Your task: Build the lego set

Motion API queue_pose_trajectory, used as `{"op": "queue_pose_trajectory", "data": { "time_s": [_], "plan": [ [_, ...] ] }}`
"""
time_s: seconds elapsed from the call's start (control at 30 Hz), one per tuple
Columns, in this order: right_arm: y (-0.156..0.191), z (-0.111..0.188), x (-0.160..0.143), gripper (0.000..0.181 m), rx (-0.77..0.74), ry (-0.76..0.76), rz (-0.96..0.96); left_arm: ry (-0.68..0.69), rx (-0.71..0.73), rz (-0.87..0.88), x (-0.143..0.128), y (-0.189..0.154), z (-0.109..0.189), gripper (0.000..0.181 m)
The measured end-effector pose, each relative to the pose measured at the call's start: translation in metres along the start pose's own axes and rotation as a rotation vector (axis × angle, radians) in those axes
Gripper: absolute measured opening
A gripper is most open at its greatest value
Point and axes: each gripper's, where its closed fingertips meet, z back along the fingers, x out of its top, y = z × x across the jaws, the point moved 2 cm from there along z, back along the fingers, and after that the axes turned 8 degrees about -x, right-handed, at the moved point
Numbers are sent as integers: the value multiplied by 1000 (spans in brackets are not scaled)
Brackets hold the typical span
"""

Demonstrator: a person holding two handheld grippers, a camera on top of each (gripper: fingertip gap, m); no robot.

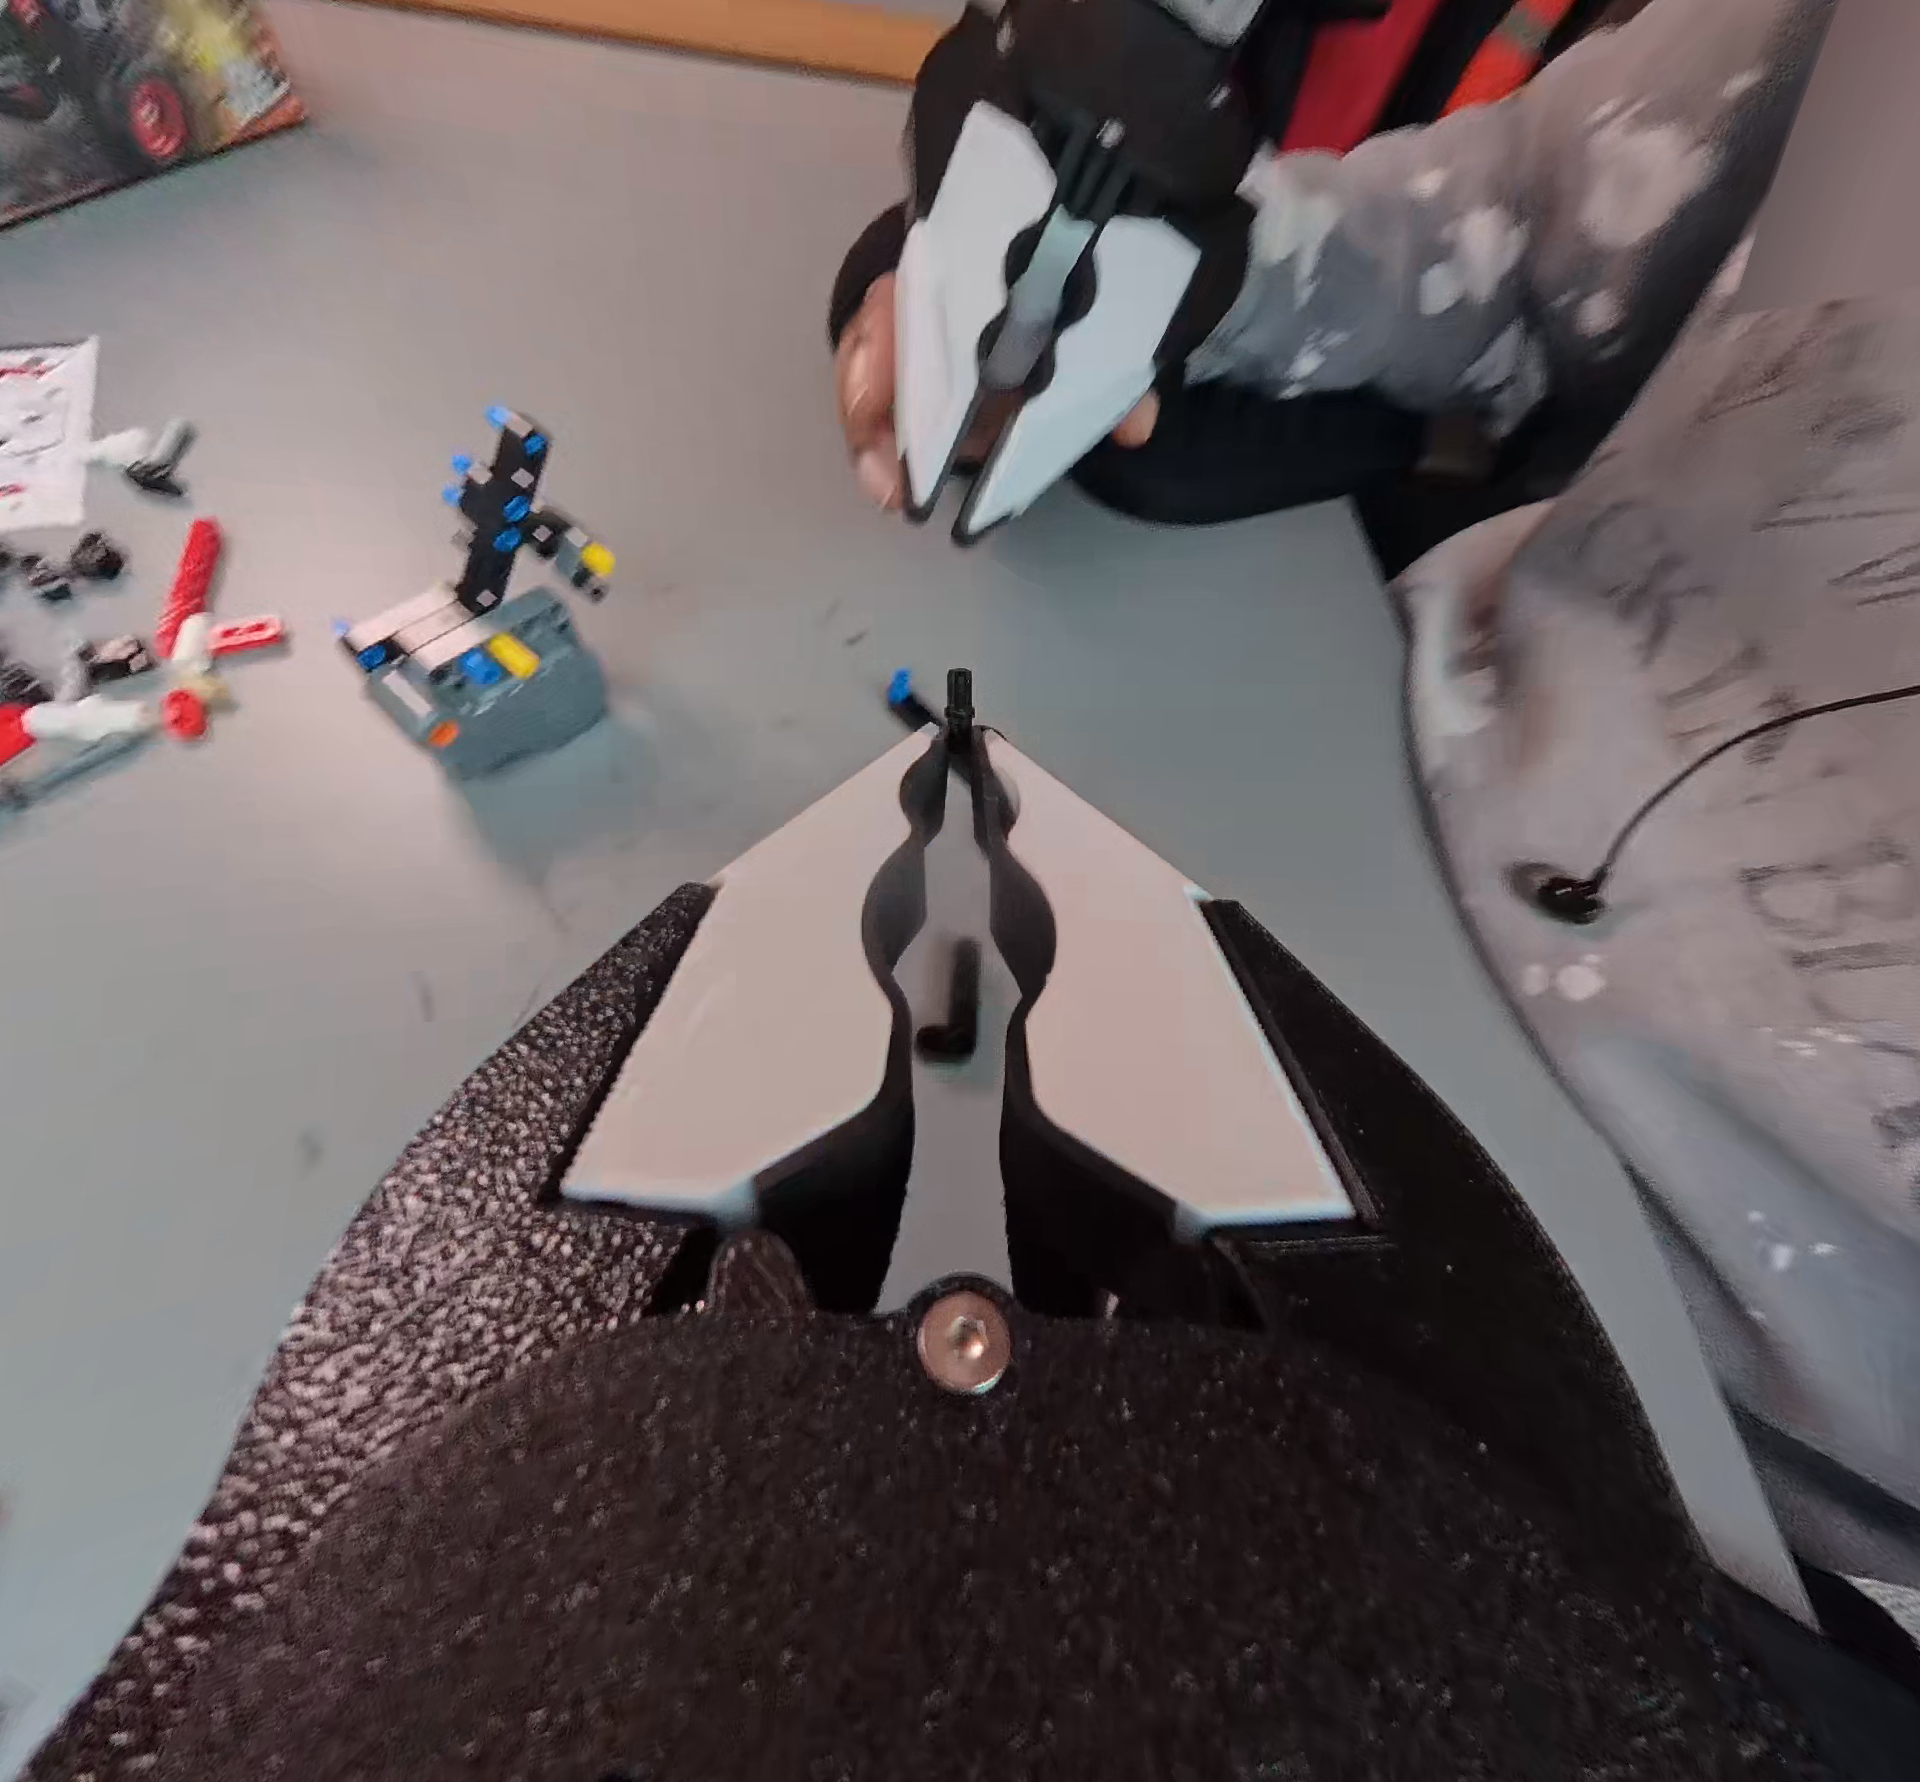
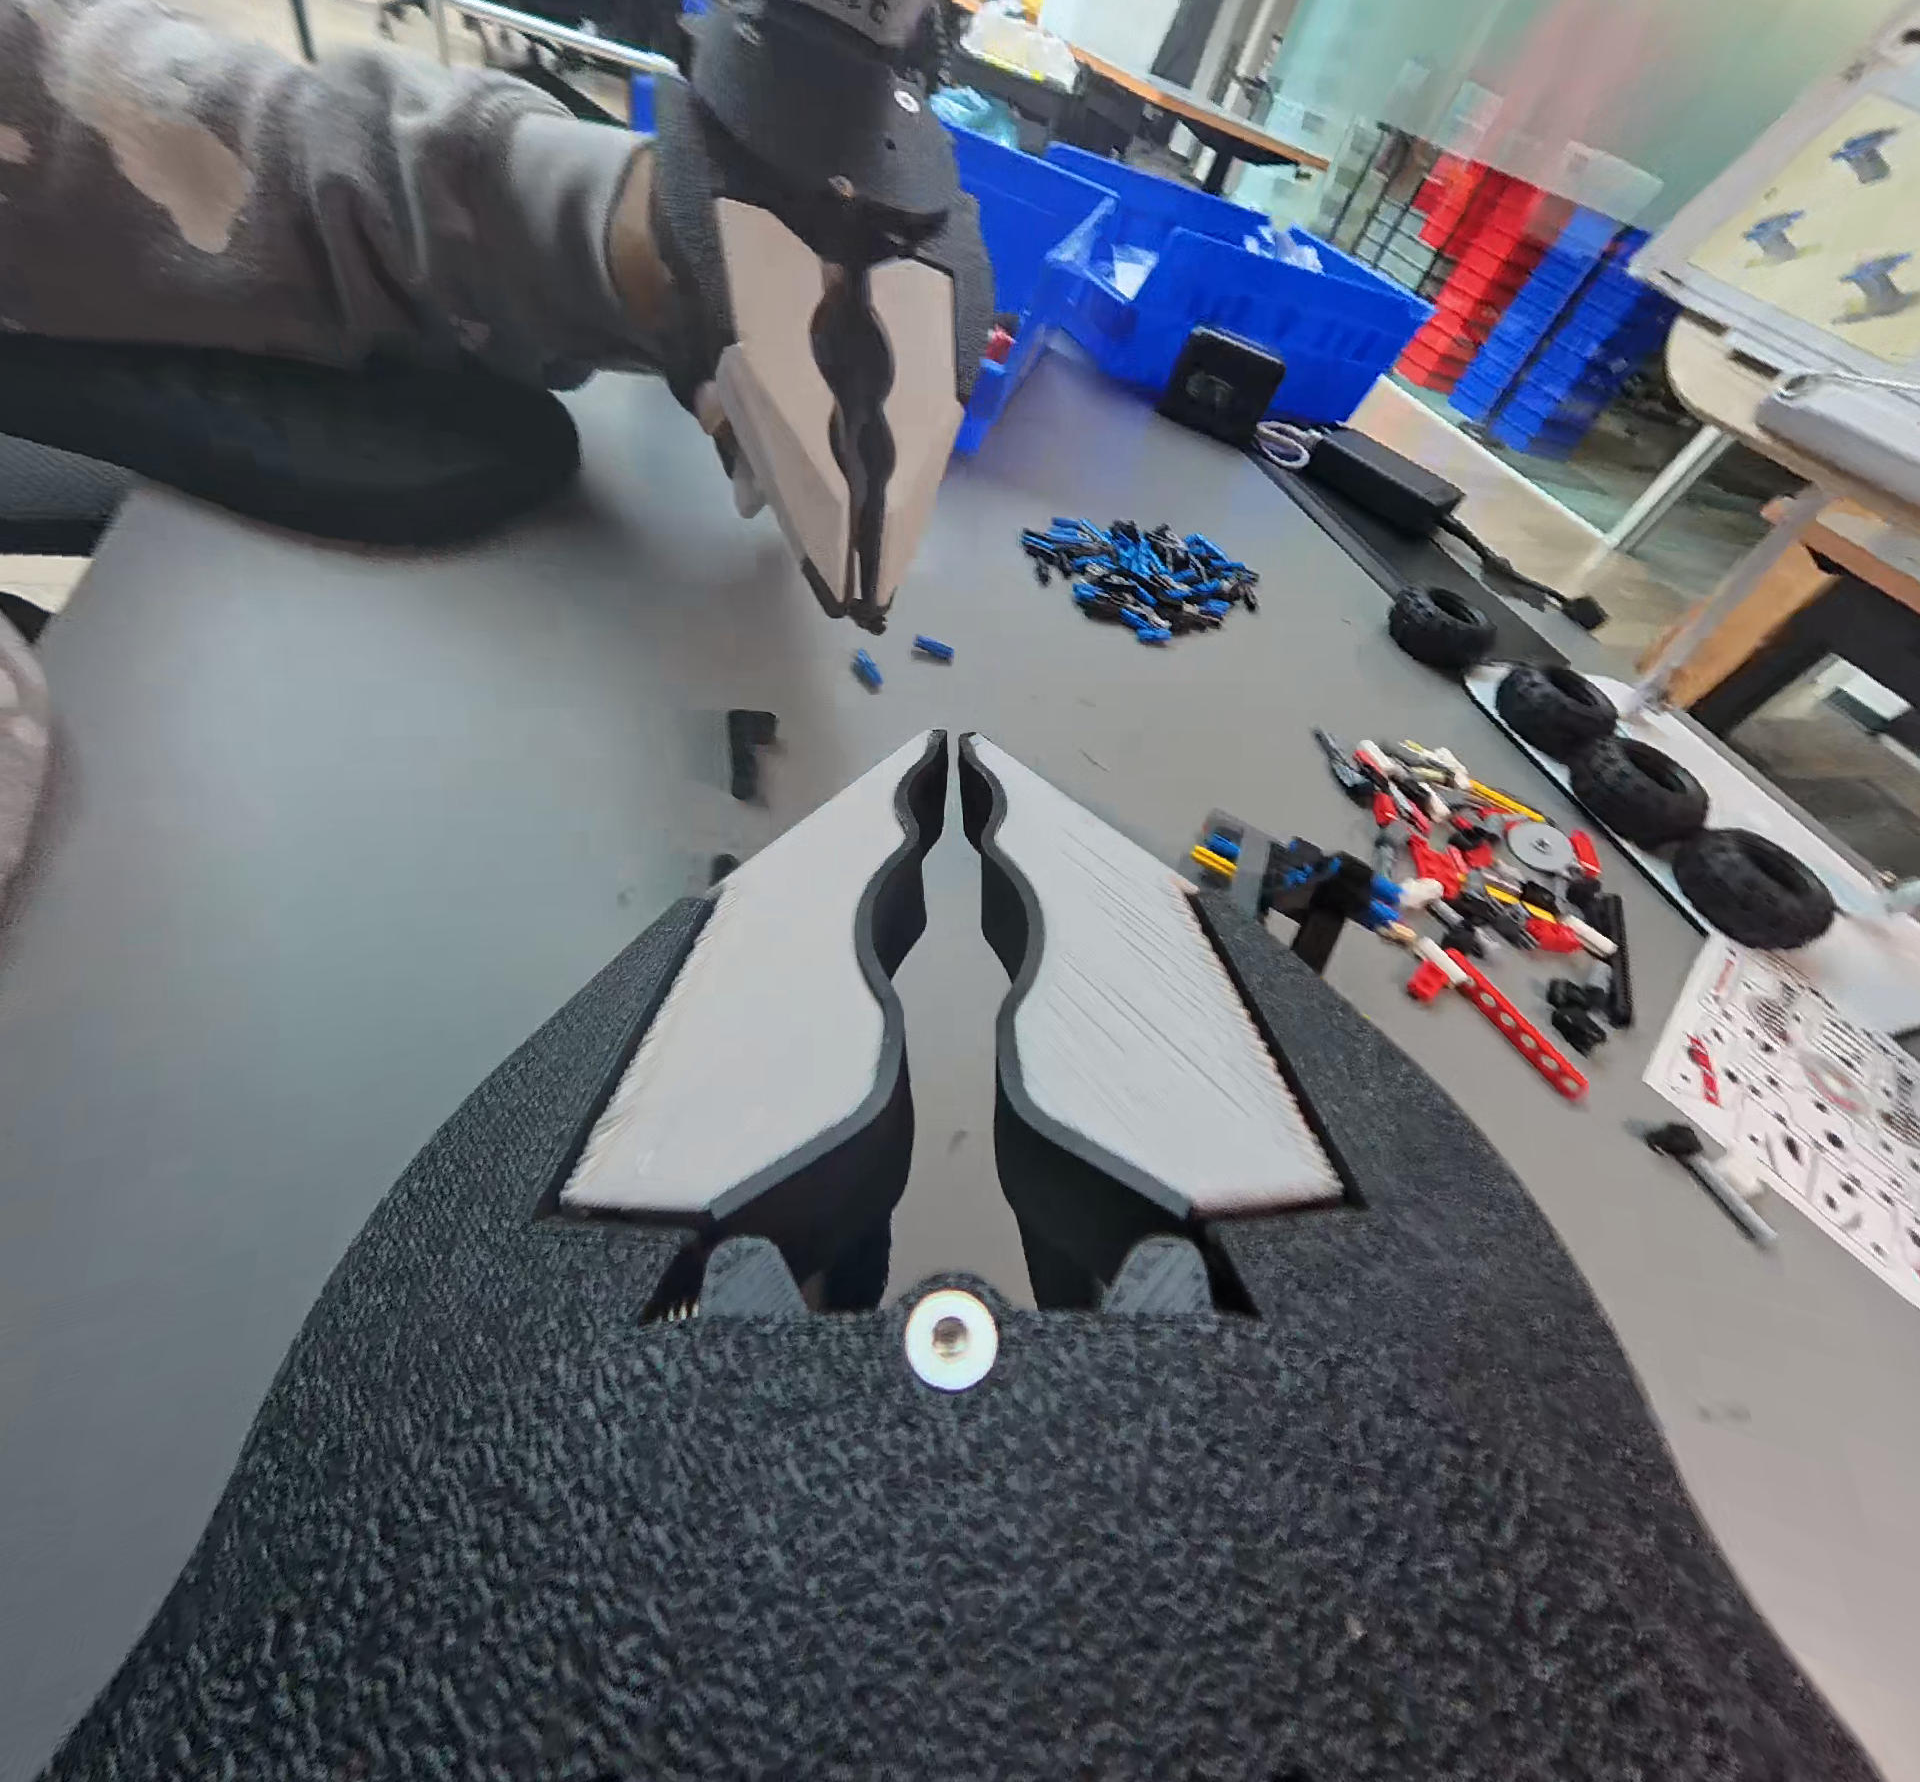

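Note:
My left gripper [image 1: 961,740] is shut on a small black pin [image 1: 958,698] that sticks out past its tips, held just above the grey table [image 1: 675,330]. It also shows in the right wrist view [image 2: 862,605], tips pointing down at the table. A blue pin [image 1: 900,691] lies just beyond it, and two blue pins [image 2: 932,646] show in the right wrist view. My right gripper [image 2: 953,745] is shut, or nearly so, with nothing between its tips; it hovers over the table [image 1: 940,511]. The part-built assembly [image 1: 478,610] of grey, black, blue and yellow pieces stands to the left.
A black angled piece [image 2: 750,745] lies near my right tips. A pile of blue and black pins [image 2: 1143,569], loose red and white parts [image 2: 1455,870], several black tyres [image 2: 1636,792], an instruction sheet [image 2: 1787,1109], the set's box [image 1: 114,39] and blue bins [image 2: 1195,278] surround the work area. My right fingertips sit around 6 centimeters from my left ones.

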Motion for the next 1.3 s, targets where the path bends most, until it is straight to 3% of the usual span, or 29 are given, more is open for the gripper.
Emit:
{"op": "queue_pose_trajectory", "data": {
  "time_s": [0.03,0.1,0.3,0.47,1.3],
  "plan": [
    [10,-1,7,8,51,-26,-11,-72,-79,-1,10,-12,-2,3],
    [28,-4,17,18,137,-58,-39,-140,-165,0,19,-25,-6,3],
    [48,-9,26,15,214,-95,-52,-111,-219,-9,17,-34,-16,3],
    [51,-10,24,6,224,-88,-45,-90,-240,-10,13,-38,-19,3],
    [56,-6,17,6,282,-50,-57,-62,-257,2,7,-41,-26,3]
  ]
}}
